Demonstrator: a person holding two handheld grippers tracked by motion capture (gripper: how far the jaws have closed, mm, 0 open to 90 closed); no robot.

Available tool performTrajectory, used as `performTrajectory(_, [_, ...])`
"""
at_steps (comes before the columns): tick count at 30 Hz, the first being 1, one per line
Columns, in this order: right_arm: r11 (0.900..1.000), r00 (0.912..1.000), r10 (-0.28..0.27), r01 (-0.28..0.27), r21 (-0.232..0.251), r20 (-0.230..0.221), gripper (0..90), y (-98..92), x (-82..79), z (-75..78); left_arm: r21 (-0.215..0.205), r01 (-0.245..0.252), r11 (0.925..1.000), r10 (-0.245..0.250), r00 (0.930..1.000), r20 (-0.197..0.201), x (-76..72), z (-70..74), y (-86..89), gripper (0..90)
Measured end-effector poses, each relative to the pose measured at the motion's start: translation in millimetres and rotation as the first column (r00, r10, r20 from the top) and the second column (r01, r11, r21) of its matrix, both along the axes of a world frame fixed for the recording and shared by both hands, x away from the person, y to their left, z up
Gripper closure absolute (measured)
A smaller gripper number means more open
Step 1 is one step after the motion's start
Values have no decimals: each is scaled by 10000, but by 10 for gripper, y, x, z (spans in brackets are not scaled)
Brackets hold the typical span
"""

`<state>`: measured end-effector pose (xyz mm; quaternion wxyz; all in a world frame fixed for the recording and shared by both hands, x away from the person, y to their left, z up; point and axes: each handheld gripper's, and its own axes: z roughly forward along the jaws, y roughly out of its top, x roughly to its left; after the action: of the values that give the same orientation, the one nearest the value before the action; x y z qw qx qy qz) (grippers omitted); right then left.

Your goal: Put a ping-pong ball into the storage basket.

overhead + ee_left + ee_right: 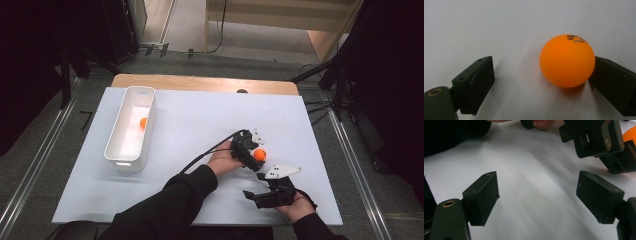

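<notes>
Left gripper view: the orange ball (567, 60) lies on the white table (524, 22) between the left gripper (541, 82)'s spread jaws, at about 2 o'clock, against the right one and well apart from the left. The right gripper (537, 195) stands open, holding nothing.

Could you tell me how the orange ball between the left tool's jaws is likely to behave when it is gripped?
The orange ball is round and smooth, so it may roll or squirt sideways, since one jaw of the left tool is beside it and the other stands apart. It resembles a table-tennis ball, probably light.
</notes>
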<state>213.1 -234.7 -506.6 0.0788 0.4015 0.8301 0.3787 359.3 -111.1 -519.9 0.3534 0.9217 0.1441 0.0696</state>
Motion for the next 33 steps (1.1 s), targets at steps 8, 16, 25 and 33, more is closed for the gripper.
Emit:
performTrajectory(8, [10000,10000,16,-17,6,11,168,4,2,-2,-282,242,9993,-240,9997,77,-49,7,20,213])
performTrajectory(16, [10000,10000,50,-50,-19,-5,167,7,1,-5,-441,358,9984,-355,9993,83,-83,11,32,319])
performTrajectory(25, [10000,10000,47,-47,-31,-4,168,7,2,-5,-478,431,9979,-423,9990,165,-102,9,32,346])
performTrajectory(33, [10000,10000,41,-41,-42,-12,168,8,2,-5,-550,627,9965,-621,9980,125,-114,14,45,423])
